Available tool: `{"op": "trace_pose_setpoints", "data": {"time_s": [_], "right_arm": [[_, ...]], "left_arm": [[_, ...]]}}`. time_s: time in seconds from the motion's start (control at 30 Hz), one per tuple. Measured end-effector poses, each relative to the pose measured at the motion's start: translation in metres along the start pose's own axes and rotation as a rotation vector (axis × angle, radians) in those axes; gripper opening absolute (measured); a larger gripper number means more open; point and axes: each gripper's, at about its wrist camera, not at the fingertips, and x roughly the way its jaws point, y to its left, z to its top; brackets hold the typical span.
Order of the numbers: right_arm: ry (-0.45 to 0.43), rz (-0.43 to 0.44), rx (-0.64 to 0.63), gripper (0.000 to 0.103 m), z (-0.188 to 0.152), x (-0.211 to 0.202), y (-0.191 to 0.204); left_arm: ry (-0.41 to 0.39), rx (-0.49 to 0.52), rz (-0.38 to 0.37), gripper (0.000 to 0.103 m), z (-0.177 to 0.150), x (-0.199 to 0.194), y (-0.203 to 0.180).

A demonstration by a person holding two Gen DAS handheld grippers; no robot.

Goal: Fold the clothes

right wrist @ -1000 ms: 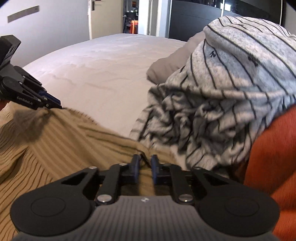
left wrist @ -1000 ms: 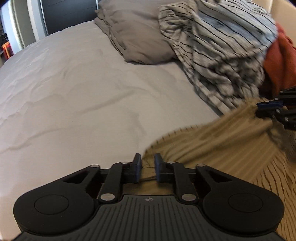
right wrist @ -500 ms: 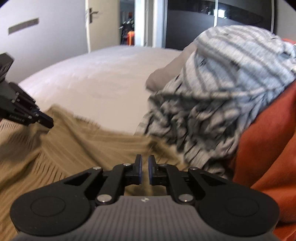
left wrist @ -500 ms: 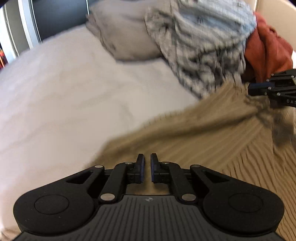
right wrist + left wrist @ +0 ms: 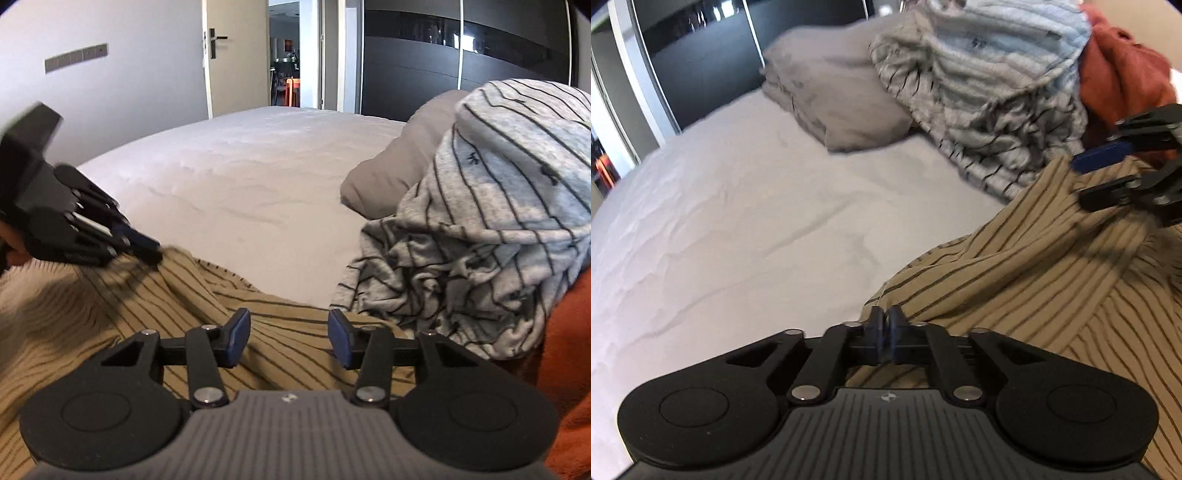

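A tan knit garment with thin dark stripes (image 5: 1015, 266) lies bunched on the near right part of the bed. My left gripper (image 5: 885, 326) is shut on its near edge, with fabric pinched between the pads. In the right wrist view the same garment (image 5: 192, 295) spreads under my right gripper (image 5: 288, 339), whose jaws stand wide open just above the cloth, holding nothing. The left gripper (image 5: 146, 249) shows there at the left, clamped on a raised fold. The right gripper (image 5: 1097, 177) appears at the right edge of the left wrist view, fingers apart.
A heap of grey-white striped clothing (image 5: 498, 221) rises at the right, with an orange-red garment (image 5: 565, 350) beside it. A grey pillow (image 5: 831, 99) lies behind. The white bed sheet (image 5: 738, 221) stretches to the left. A dark wardrobe (image 5: 443, 74) and a doorway stand beyond.
My right gripper has opened and let go of the tan garment. The left gripper stays shut on its edge and has drawn back, with the fabric now stretched between the two.
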Motion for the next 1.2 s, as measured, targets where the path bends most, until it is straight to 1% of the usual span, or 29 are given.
{"op": "trace_pose_setpoints", "data": {"time_s": [0.1,0.17,0.2,0.4,0.43,0.53,0.6,0.7,0.8,0.83,0.87,0.9,0.93,1.03,1.1,1.13,1.17,1.2], "right_arm": [[0.003,-0.006,-0.002,0.049,0.001,0.005,0.002],[0.004,0.006,0.012,0.049,0.002,0.007,0.004],[0.002,0.017,0.017,0.049,0.003,0.008,0.007],[0.024,0.094,-0.012,0.049,0.002,0.034,0.039],[0.045,0.096,-0.025,0.049,-0.001,0.039,0.044],[0.111,0.095,-0.061,0.049,-0.010,0.054,0.058],[0.160,0.107,-0.057,0.049,-0.019,0.062,0.060],[0.144,0.110,-0.034,0.050,-0.026,0.061,0.058],[0.140,0.112,-0.025,0.050,-0.029,0.062,0.058],[0.139,0.112,-0.025,0.050,-0.030,0.061,0.058],[0.138,0.112,-0.025,0.050,-0.030,0.061,0.058],[0.137,0.112,-0.023,0.050,-0.030,0.062,0.059],[0.137,0.112,-0.020,0.050,-0.029,0.063,0.060],[0.134,0.109,-0.020,0.050,-0.027,0.065,0.061],[0.130,0.113,-0.016,0.051,-0.027,0.062,0.060],[0.128,0.116,-0.014,0.051,-0.027,0.061,0.059],[0.122,0.121,-0.011,0.050,-0.026,0.059,0.057],[0.105,0.127,-0.006,0.049,-0.023,0.054,0.054]], "left_arm": [[-0.004,0.029,0.008,0.000,-0.002,0.000,-0.004],[0.037,0.044,-0.017,0.000,-0.012,0.000,-0.012],[0.046,0.047,-0.026,0.000,-0.017,0.001,-0.016],[0.046,-0.003,-0.052,0.000,-0.030,0.002,-0.018],[0.052,-0.008,-0.059,0.000,-0.029,0.002,-0.017],[0.025,-0.036,-0.038,0.000,-0.020,0.000,-0.009],[0.007,-0.055,-0.024,0.000,-0.014,-0.002,-0.004],[-0.020,-0.083,-0.003,0.006,-0.005,-0.005,0.004],[-0.047,-0.112,0.019,0.022,0.004,-0.007,0.012],[-0.056,-0.121,0.026,0.036,0.007,-0.008,0.015],[-0.065,-0.130,0.033,0.053,0.010,-0.009,0.018],[-0.074,-0.140,0.040,0.057,0.013,-0.010,0.020],[-0.082,-0.149,0.046,0.057,0.016,-0.011,0.023],[-0.006,-0.162,-0.006,0.057,0.021,0.013,0.028],[0.044,-0.170,-0.041,0.046,0.025,0.029,0.032],[0.069,-0.174,-0.058,0.029,0.026,0.037,0.034],[0.084,-0.164,-0.052,0.016,0.025,0.039,0.031],[0.098,-0.155,-0.045,0.015,0.023,0.041,0.028]]}}
